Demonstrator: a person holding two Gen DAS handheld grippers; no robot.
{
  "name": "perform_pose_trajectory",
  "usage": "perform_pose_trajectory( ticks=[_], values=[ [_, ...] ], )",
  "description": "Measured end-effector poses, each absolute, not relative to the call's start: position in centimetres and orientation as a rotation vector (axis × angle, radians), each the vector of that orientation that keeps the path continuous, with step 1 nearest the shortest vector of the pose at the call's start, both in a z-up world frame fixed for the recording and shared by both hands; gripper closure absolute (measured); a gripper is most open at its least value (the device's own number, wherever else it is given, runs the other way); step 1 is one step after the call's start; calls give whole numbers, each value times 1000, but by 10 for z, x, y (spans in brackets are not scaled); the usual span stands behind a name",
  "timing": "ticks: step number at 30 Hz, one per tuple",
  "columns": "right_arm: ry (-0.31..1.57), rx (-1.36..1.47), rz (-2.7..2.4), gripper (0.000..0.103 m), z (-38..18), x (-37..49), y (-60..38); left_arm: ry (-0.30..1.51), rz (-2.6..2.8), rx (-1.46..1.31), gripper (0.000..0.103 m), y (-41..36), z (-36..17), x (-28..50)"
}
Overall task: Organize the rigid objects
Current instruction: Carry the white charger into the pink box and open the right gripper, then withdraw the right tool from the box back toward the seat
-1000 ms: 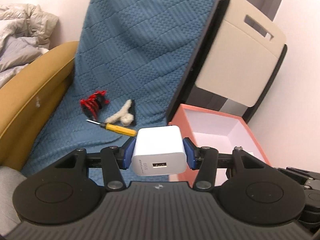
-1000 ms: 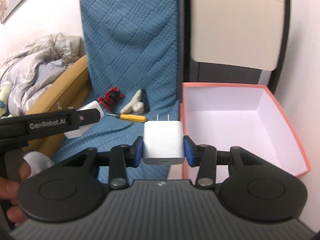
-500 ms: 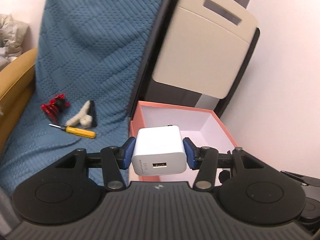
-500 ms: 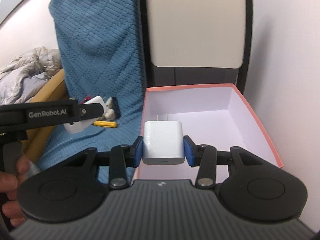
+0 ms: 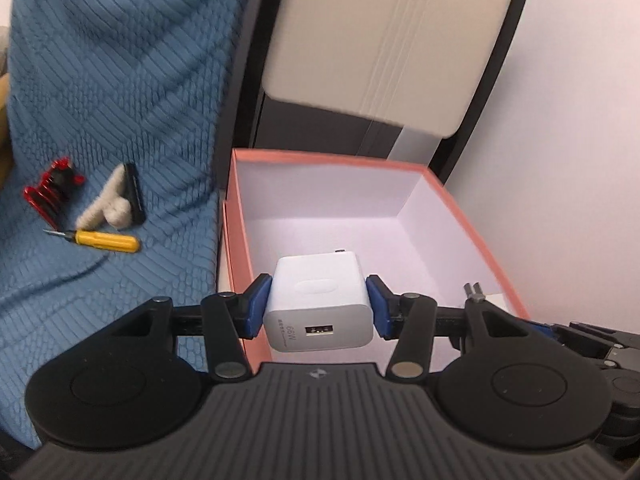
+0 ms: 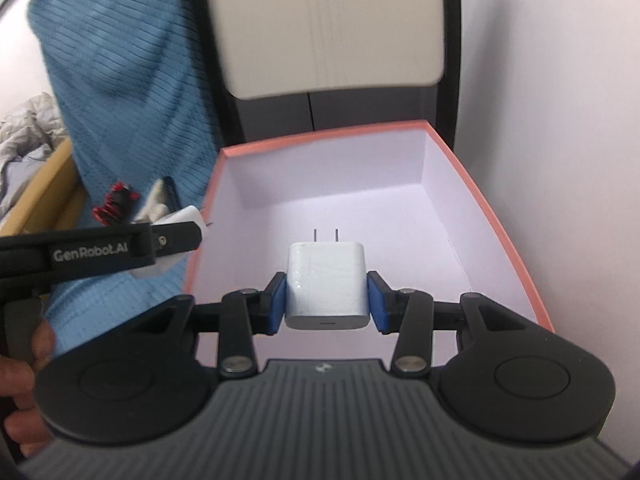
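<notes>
Both grippers now hang over the open salmon-pink cardboard box (image 6: 496, 216), left gripper (image 5: 319, 307) pinching a white 66W USB charger (image 5: 319, 300), right gripper (image 6: 326, 298) pinching a white two-pronged plug adapter (image 6: 326, 284).

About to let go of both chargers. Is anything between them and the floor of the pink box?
Nothing visible. The right gripper holds its charger over the bare floor of the pink box; the left gripper holds its 66W charger just inside the near-left corner.
</notes>
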State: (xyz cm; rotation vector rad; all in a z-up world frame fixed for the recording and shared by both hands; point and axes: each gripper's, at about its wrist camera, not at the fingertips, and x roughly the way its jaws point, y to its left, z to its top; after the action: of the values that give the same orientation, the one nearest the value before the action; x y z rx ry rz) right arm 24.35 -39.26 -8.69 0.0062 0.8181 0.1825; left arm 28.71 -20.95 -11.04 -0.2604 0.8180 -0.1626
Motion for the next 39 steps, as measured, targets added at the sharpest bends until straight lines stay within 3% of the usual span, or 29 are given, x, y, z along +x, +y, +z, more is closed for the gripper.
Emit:
perform_pose_trajectory(
  ticks=[19, 27, 39],
  values=[
    [1008, 44, 178, 57, -161, 319, -418, 954, -212, -279, 46, -243, -171, 354],
    [1027, 68, 148, 57, -160, 318, -420, 932, -231, -291, 43, -238, -158, 343],
    [918, 73, 148, 57, -109, 274, -409, 848, -258, -285, 42, -220, -106, 292]
  ],
)
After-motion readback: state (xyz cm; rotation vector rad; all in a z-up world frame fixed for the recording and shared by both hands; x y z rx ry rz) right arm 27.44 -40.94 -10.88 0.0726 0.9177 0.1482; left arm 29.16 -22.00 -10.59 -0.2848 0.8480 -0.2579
